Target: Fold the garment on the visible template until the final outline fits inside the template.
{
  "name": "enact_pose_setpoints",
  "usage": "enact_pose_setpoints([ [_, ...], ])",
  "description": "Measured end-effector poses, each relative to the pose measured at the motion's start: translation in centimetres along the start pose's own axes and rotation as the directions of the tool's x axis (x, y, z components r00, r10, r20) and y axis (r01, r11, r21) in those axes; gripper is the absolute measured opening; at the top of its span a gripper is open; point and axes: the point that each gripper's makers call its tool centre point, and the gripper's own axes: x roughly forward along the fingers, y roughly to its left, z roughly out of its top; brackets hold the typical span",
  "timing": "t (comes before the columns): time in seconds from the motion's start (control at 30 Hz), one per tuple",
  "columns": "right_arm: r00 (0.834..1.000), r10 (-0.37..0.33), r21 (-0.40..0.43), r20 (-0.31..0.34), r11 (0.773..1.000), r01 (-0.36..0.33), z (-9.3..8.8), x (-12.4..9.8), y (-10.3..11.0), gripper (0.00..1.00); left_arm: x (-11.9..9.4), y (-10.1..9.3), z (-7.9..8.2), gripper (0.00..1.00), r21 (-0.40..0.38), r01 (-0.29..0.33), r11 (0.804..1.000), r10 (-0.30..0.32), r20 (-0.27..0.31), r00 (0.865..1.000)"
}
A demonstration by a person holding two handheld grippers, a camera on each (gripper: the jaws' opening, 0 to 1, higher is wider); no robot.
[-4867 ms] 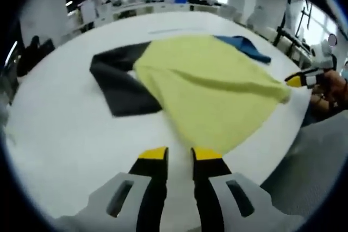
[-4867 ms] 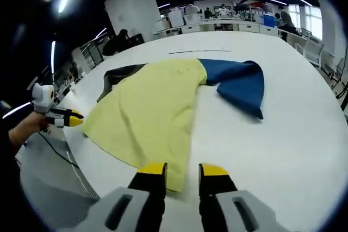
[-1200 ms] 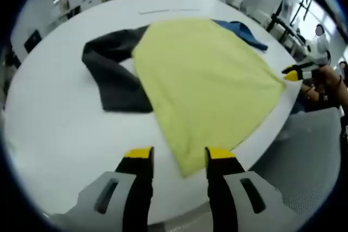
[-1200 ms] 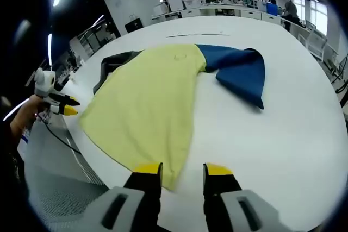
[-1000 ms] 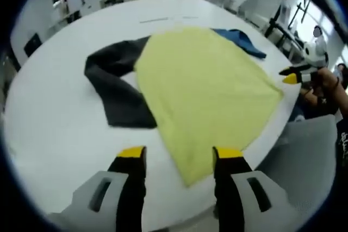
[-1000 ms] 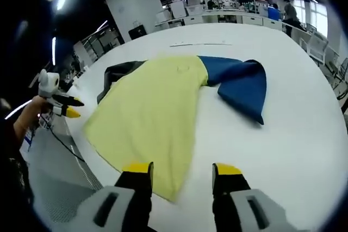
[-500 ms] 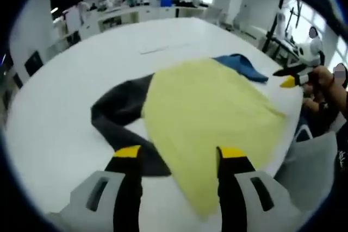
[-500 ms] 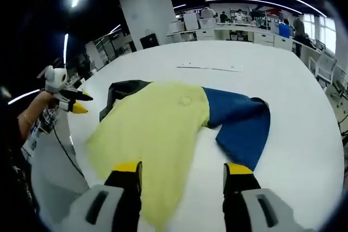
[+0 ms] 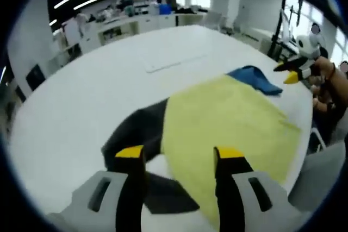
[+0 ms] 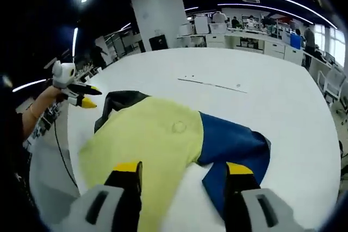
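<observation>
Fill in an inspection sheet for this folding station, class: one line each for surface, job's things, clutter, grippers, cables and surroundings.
Surface: white table, faint line marks.
Job's things: garment lying flat, yellow body, dark grey sleeve, blue sleeve; not yet folded.
Clutter: nothing seen.
Grippers: left gripper and right gripper both open, above the garment, holding nothing.
Cables: a dark cable hangs below the person's hand.
Surroundings: open hall, desks, strip lights.

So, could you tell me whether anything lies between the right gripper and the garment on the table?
Nothing visible does. The right gripper, jaws open, hangs just above the garment, which lies spread on the white table. The left gripper is off to the side.
</observation>
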Motion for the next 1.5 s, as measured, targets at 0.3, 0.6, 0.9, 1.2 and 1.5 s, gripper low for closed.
enact_pose_setpoints([
  [0.3, 0.999, 0.041, -0.024, -0.03, 0.999, -0.042, 2.9, 3.8, -1.1, 0.57, 3.8, 1.1, 2.1, 0.46, 0.008, 0.053, 0.999, -0.053, 0.015, 0.998],
  [0.6, 0.998, 0.054, -0.06, -0.038, 0.997, -0.056, 4.6, 8.4, -2.6, 0.53, 7.9, 3.0, 3.3, 0.42, 0.017, 0.076, 0.997, -0.076, 0.005, 0.997],
  [0.9, 0.99, 0.099, -0.123, -0.102, 0.986, -0.111, 4.7, 12.4, -3.7, 0.45, 12.0, 3.2, 3.4, 0.4, 0.07, 0.131, 0.989, -0.13, -0.03, 0.991],
  [1.2, 0.989, 0.11, -0.172, -0.097, 0.977, -0.126, 4.7, 15.0, -4.0, 0.35, 14.8, 2.3, 3.9, 0.35, 0.09, 0.223, 0.971, -0.224, -0.003, 0.975],
  [1.5, 0.985, 0.156, -0.178, -0.073, 0.97, -0.167, 5.0, 16.9, -2.8, 0.25, 16.1, 2.5, 3.3, 0.27, 0.093, 0.227, 0.969, -0.224, -0.043, 0.974],
])
